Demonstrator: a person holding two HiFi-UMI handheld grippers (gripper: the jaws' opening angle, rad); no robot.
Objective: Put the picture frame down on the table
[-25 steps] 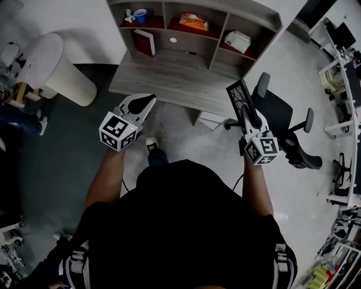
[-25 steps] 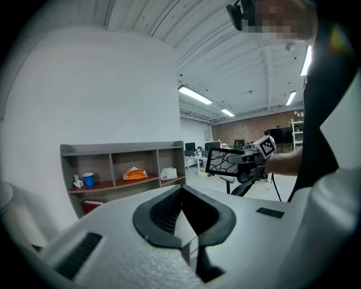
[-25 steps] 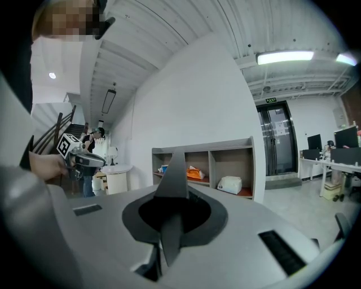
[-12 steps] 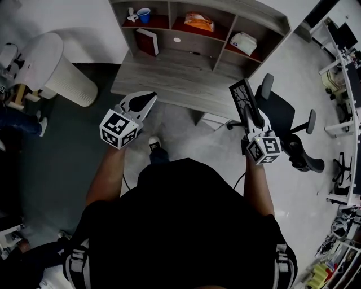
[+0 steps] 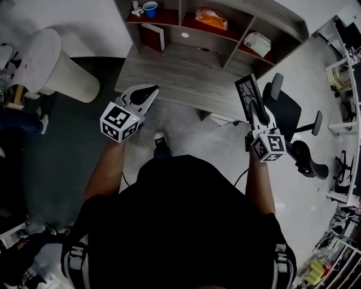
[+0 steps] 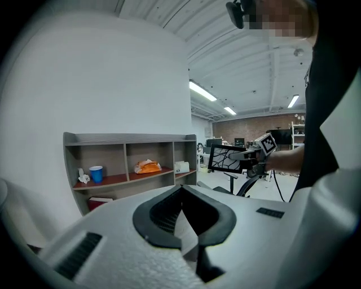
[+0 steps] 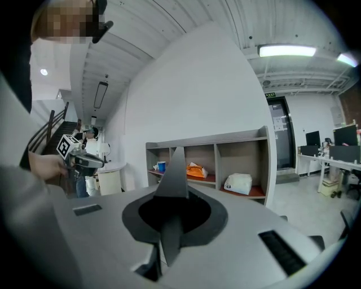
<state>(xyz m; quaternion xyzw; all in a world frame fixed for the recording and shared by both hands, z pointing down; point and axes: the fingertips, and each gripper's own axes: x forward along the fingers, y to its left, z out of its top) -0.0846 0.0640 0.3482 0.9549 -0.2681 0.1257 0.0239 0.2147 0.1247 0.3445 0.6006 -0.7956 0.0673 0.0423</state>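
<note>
Only the left gripper view catches the picture frame (image 6: pixel 227 158) face on: a black rim round a white sheet crossed by dark branching lines. The right gripper view gets it edge on, a thin grey blade rising between the fingers (image 7: pixel 194 211). The head view shows it from above as a dark slab standing on edge.

The right gripper (image 5: pixel 253 106) pinches the frame by its near side and holds it in the air by the counter's right front corner, just beside a black office chair (image 5: pixel 290 121). The left gripper (image 5: pixel 151 89) hangs off the counter's left front corner, its fingers pressed together on nothing.

The counter (image 5: pixel 180 73) is grey wood. A shelf unit (image 5: pixel 225 11) stands along its back edge, holding a blue cup (image 5: pixel 150 8), an orange bag (image 5: pixel 211 18) and a white packet (image 5: pixel 256 40). A white round bin (image 5: pixel 53 62) stands on the dark floor to its left.
</note>
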